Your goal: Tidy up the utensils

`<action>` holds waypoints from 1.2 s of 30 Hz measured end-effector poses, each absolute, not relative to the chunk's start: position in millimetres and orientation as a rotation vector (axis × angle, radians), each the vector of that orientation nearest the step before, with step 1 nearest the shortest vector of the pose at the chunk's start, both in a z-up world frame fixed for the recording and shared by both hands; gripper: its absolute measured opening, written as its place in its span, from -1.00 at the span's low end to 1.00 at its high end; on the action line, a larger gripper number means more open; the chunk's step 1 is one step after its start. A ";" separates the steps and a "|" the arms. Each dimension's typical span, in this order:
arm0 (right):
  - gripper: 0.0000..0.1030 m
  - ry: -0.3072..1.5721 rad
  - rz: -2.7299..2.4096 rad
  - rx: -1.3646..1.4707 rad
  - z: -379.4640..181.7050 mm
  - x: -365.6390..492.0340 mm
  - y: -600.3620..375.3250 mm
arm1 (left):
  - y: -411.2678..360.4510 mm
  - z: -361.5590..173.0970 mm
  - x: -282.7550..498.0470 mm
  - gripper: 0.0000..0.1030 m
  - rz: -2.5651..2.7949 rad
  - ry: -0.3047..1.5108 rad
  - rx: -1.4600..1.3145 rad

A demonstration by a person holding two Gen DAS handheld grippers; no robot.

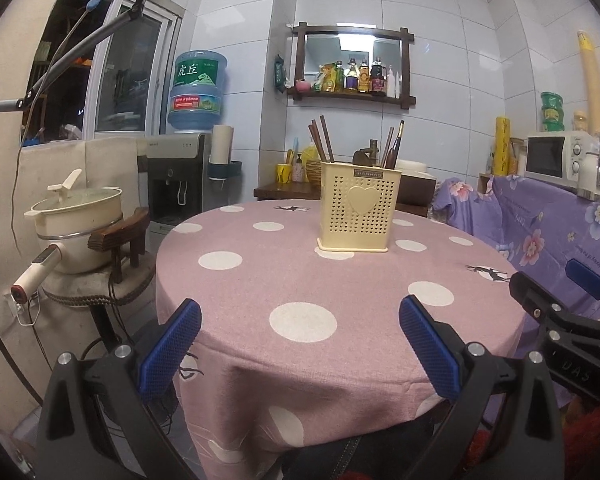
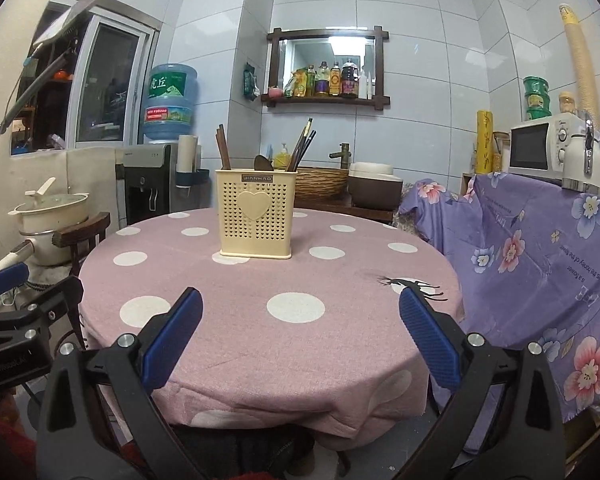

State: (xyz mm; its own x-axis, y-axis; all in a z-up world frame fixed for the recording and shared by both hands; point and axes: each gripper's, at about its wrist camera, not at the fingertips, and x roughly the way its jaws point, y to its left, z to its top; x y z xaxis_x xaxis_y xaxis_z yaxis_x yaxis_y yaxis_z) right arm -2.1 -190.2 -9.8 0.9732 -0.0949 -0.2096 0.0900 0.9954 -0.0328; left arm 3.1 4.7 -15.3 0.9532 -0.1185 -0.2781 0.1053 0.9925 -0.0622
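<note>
A cream perforated utensil holder (image 1: 358,206) with a heart on its front stands upright on the far part of a round table with a pink polka-dot cloth (image 1: 300,280). It also shows in the right wrist view (image 2: 256,214). Dark chopsticks (image 1: 321,139) stick up from its left side, more utensils (image 1: 394,146) from its right, and a spoon (image 2: 262,162) shows in the middle. My left gripper (image 1: 300,316) is open and empty over the table's near edge. My right gripper (image 2: 300,312) is open and empty beside it, seen at the right in the left wrist view (image 1: 568,300).
A chair holding a cream pot (image 1: 78,220) stands left of the table. A purple floral cloth (image 2: 540,260) covers furniture on the right, with a microwave (image 2: 540,148) on top. A water dispenser (image 1: 180,184) and a counter with a basket (image 2: 320,182) stand behind.
</note>
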 end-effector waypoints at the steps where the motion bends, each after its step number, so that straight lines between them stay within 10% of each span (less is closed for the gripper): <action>1: 0.89 0.214 -0.091 -0.020 -9.3 -1.7 -190.6 | 4.1 -16.2 0.8 0.90 -0.113 0.283 -0.048; 36: 0.89 0.230 -0.081 -0.015 -10.3 1.6 -191.9 | 2.0 -14.3 -1.9 0.90 -0.117 0.268 -0.046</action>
State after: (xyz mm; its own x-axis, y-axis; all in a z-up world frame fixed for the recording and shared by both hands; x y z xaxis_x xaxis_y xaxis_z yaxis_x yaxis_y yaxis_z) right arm 1.6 -191.9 -10.3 0.9704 -0.0816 -0.2275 0.0782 0.9967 -0.0238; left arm -1.9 2.0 -14.3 0.9576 -0.1212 -0.2613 0.1089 0.9922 -0.0612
